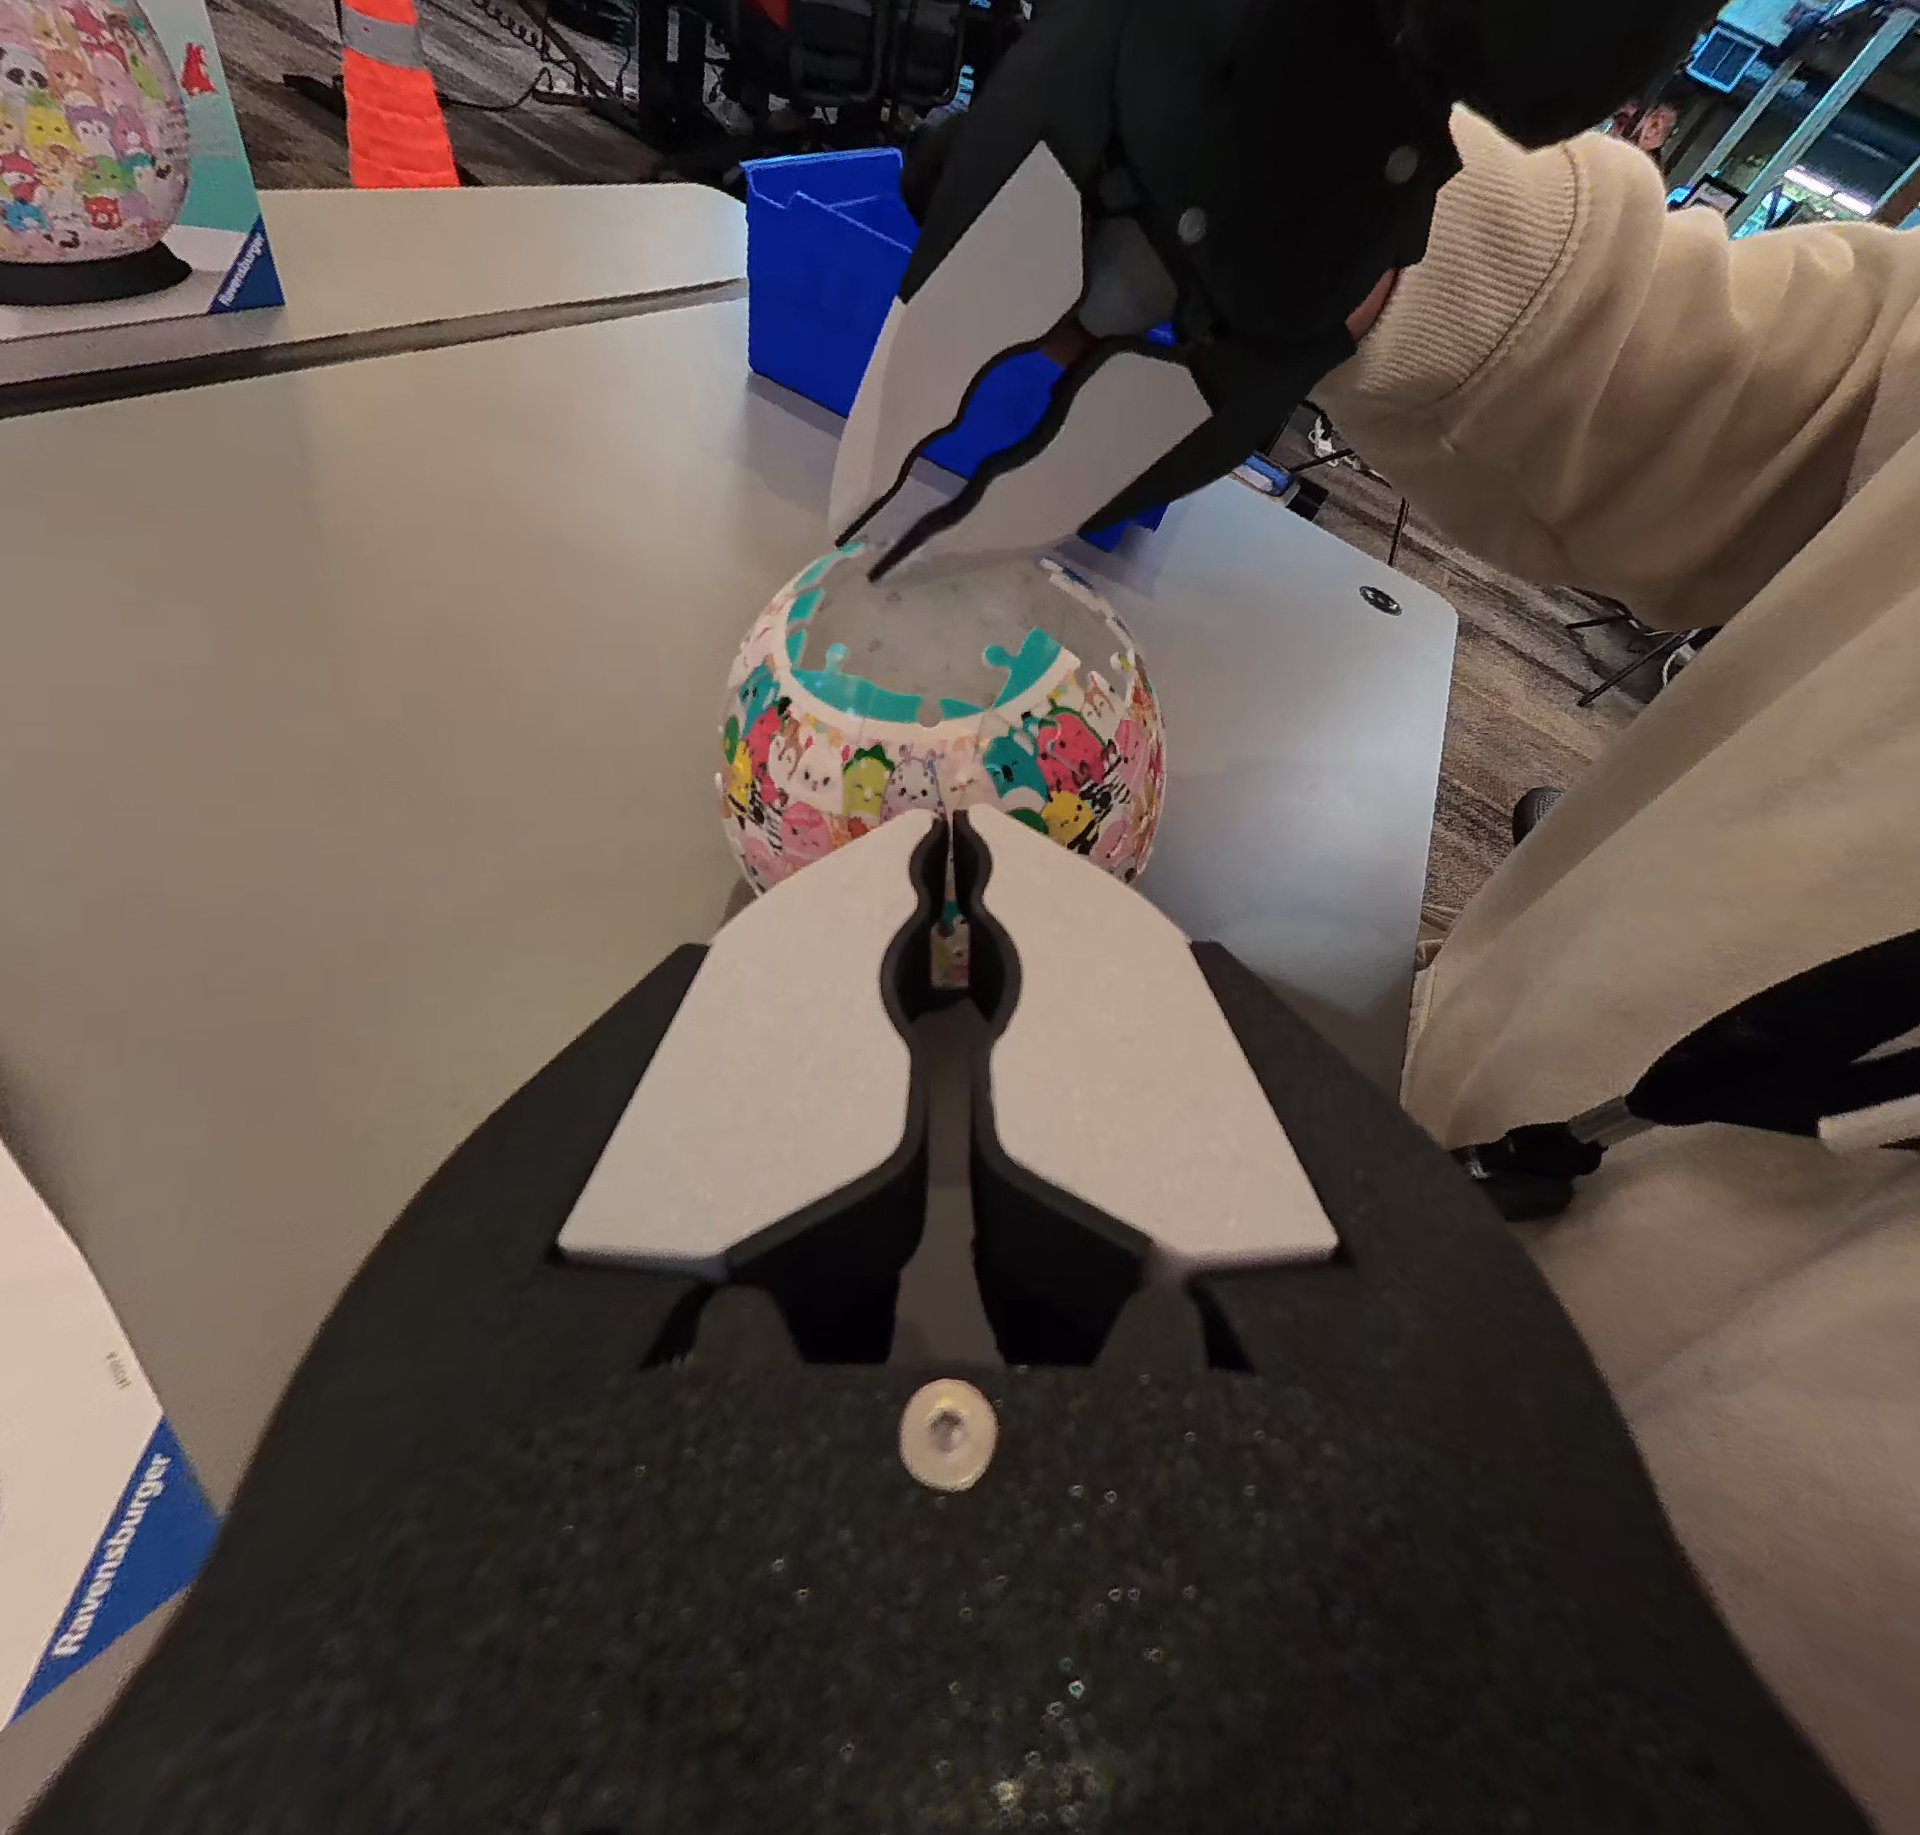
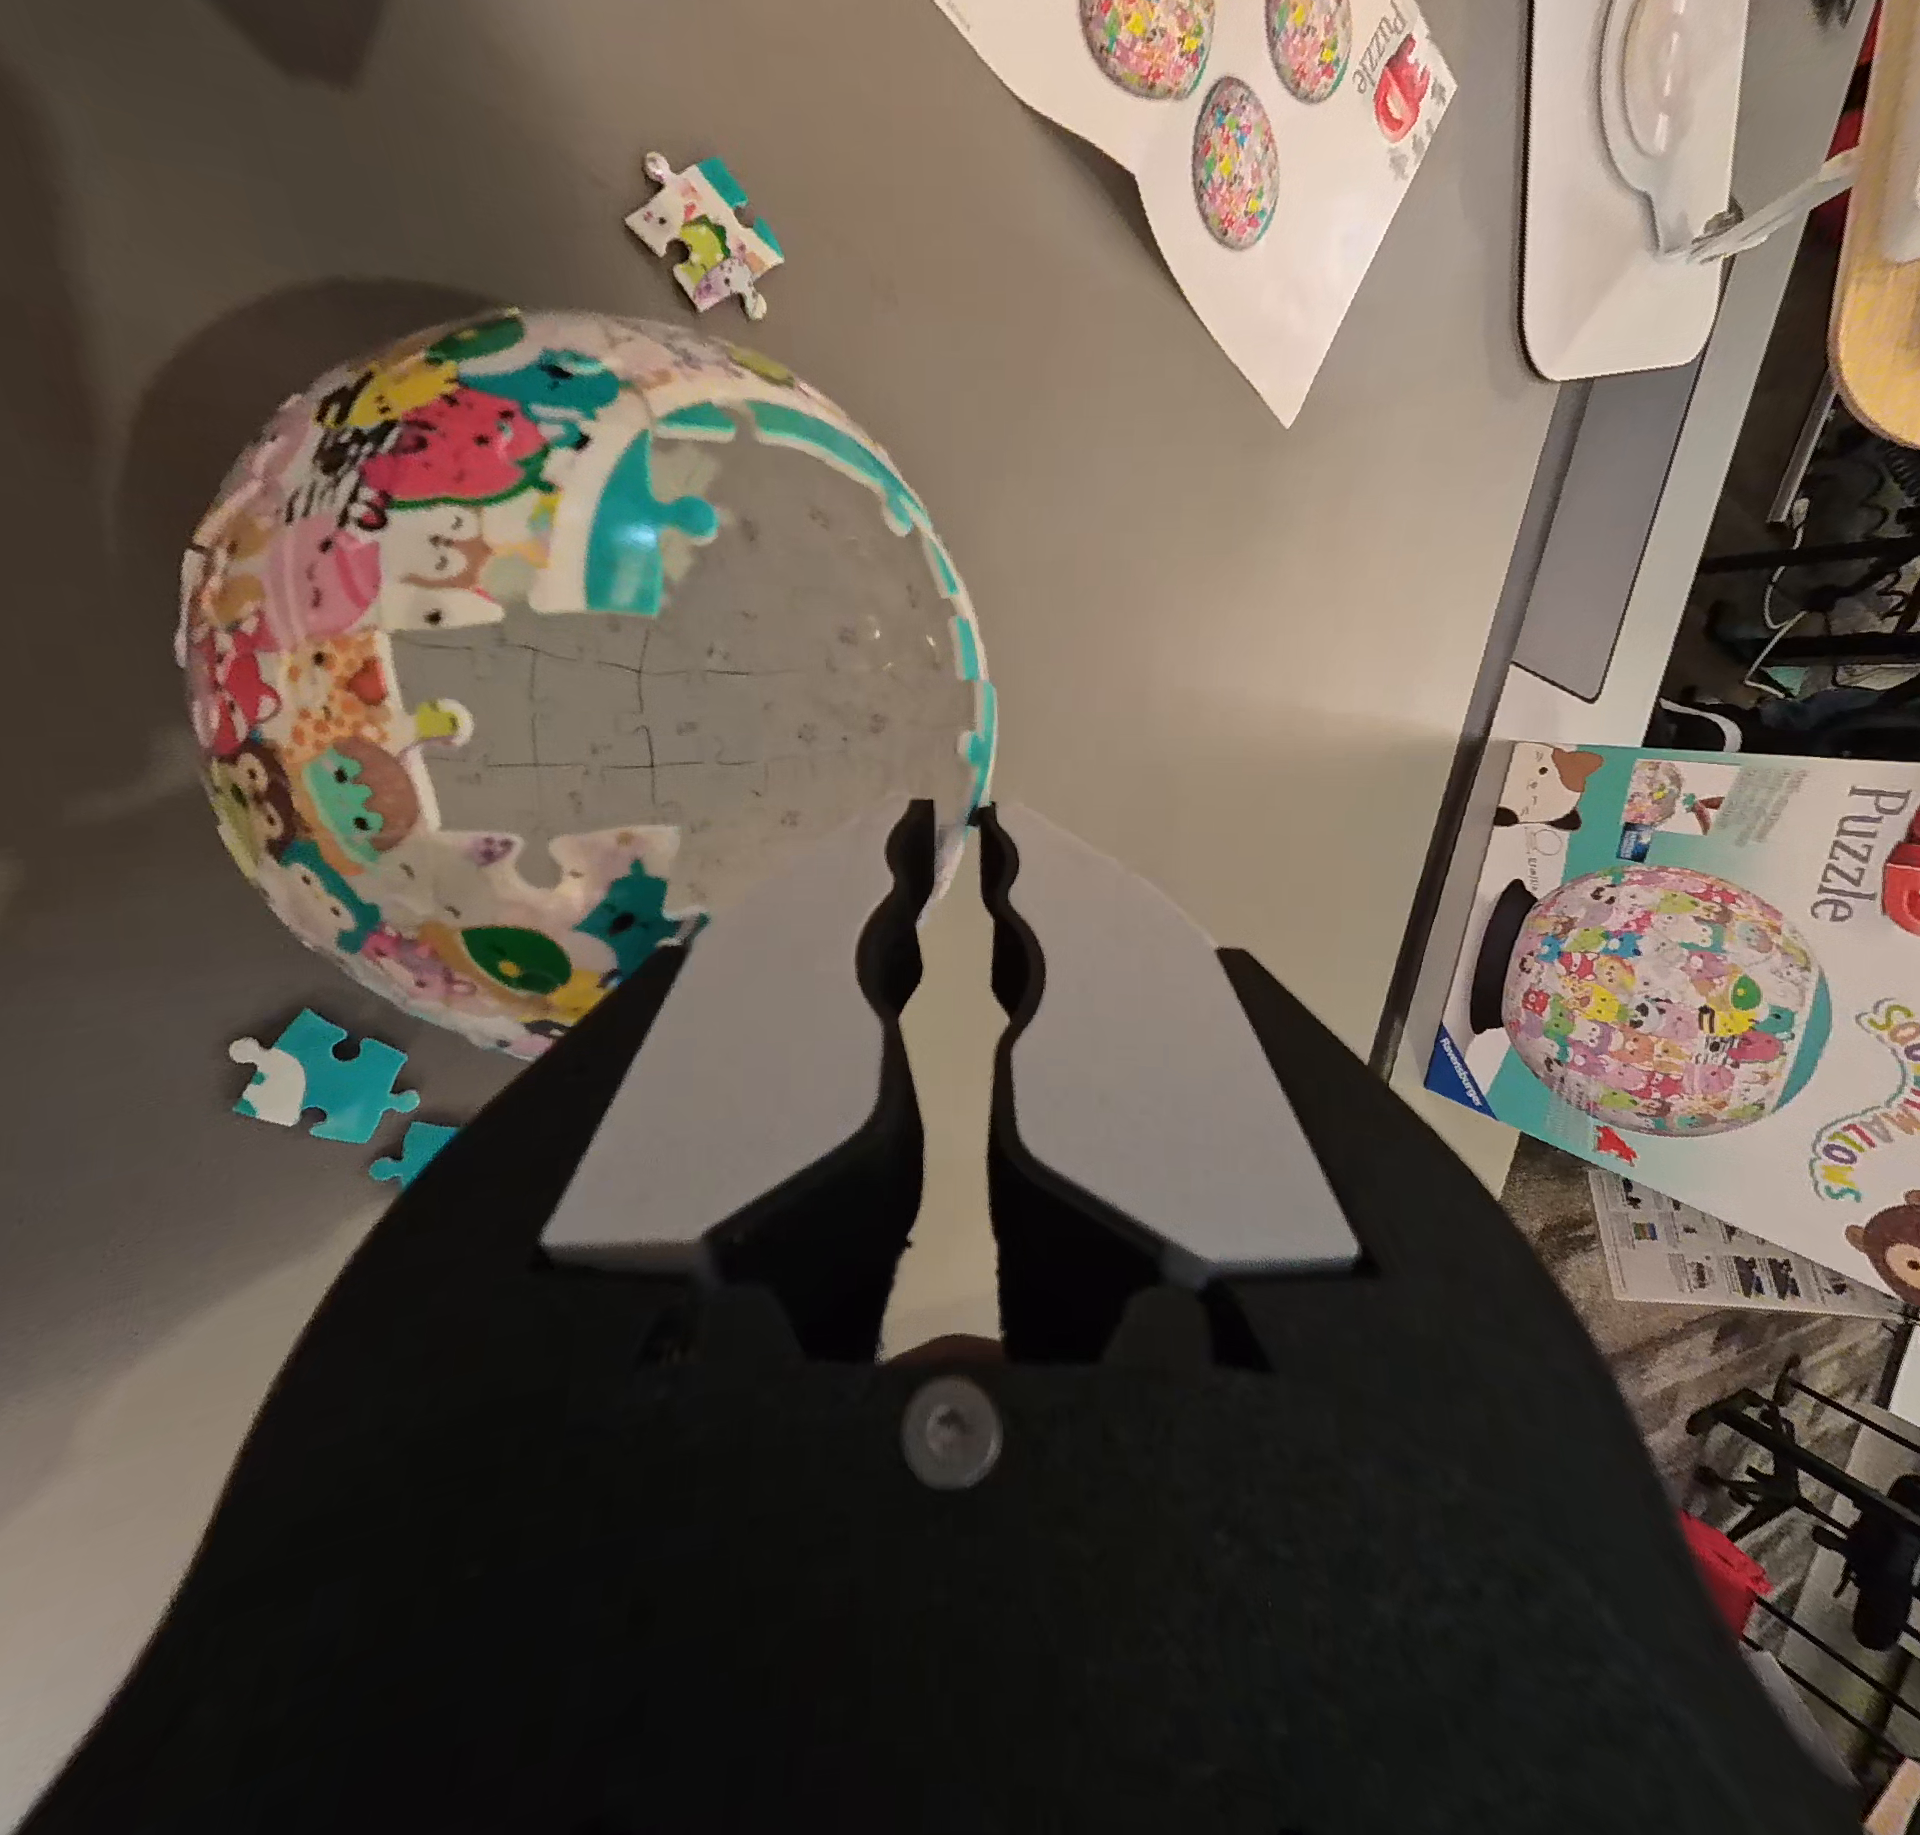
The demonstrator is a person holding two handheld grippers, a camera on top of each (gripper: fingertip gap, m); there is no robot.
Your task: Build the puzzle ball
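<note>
Puzzle ball (image 1: 940,736), partly built, standing on a grey table (image 1: 364,642); its coloured shell is complete around the lower half, while a large gap at the top exposes the grey inner faces of the pieces. The ball lies directly ahead of the left gripper (image 1: 951,829), whose fingers are nearly together, a narrow slit between them at the ball's near side; whether they pinch anything cannot be told. The right gripper (image 1: 883,549) reaches down from beyond the ball, its tips at the teal rim of the gap. In the right wrist view the right gripper (image 2: 951,819) is nearly closed on a thin pale edge at the ball's (image 2: 582,684) rim.

Loose pieces lie on the table: a two-piece cluster (image 2: 707,232) beyond the ball, and teal pieces (image 2: 322,1073) to the left of the right gripper. An instruction sheet (image 2: 1226,123) lies farther off, and the puzzle box (image 2: 1683,964) to the right. Past the table in the left wrist view stand a blue bin (image 1: 831,268) and an orange cone (image 1: 390,60) on a wood-patterned floor. A cream sleeve (image 1: 1621,362) enters from the right.
</note>
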